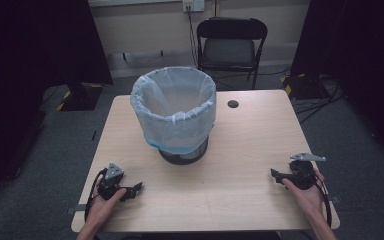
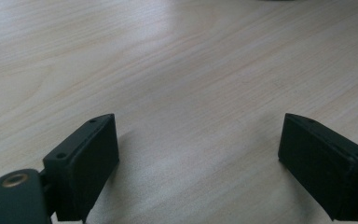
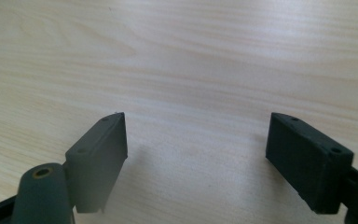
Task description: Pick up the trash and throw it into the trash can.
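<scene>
Left gripper [image 1: 134, 190] at 7 o'clock on light wooden worktop [image 1: 250, 150], resting on it, jaws wide apart, nothing between. Right gripper [image 1: 276, 175] at 4 o'clock, also down on worktop, jaws wide apart, empty. Round dark bin lined with pale blue translucent plastic bag [image 1: 174, 112] upright at 12 o'clock from centre, well apart from both grippers, bag rim folded over top edge. Black folding chair [image 1: 230, 45] beyond worktop's far edge.
</scene>
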### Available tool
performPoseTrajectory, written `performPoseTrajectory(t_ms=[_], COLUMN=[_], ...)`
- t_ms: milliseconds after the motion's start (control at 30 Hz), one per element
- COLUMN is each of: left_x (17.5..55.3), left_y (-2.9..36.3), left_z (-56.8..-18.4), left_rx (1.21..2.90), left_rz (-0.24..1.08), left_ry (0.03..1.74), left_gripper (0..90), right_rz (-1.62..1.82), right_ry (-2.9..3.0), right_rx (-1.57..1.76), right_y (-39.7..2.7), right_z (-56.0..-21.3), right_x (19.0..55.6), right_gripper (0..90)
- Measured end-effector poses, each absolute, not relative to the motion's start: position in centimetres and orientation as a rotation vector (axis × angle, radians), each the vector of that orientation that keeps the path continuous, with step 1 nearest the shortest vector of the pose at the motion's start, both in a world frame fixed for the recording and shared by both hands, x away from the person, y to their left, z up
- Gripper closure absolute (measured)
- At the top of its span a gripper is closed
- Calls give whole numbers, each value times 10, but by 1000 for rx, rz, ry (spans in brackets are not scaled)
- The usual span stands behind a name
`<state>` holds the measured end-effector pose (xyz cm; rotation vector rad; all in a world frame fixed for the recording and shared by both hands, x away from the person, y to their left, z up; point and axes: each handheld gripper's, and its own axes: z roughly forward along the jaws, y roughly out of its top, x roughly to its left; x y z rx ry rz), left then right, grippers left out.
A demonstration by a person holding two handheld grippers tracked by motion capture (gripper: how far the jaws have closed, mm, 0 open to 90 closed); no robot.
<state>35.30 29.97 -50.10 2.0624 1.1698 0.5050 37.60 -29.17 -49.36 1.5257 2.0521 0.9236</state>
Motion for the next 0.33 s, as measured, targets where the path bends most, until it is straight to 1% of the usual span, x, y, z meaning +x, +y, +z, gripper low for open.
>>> performPoseTrajectory(t_ms=[133,333], left_x=[353,353], left_y=[300,300], left_z=[-501,-501], left_rx=[2062,2066], left_rz=[500,501], left_ry=[1170,1166], left_gripper=[114,110], right_rz=[885,881], right_ry=[2017,2009], right_rx=[1466,1474], right_y=[-286,-286], right_z=[-499,-499], right_x=[373,372], right_gripper=[185,184])
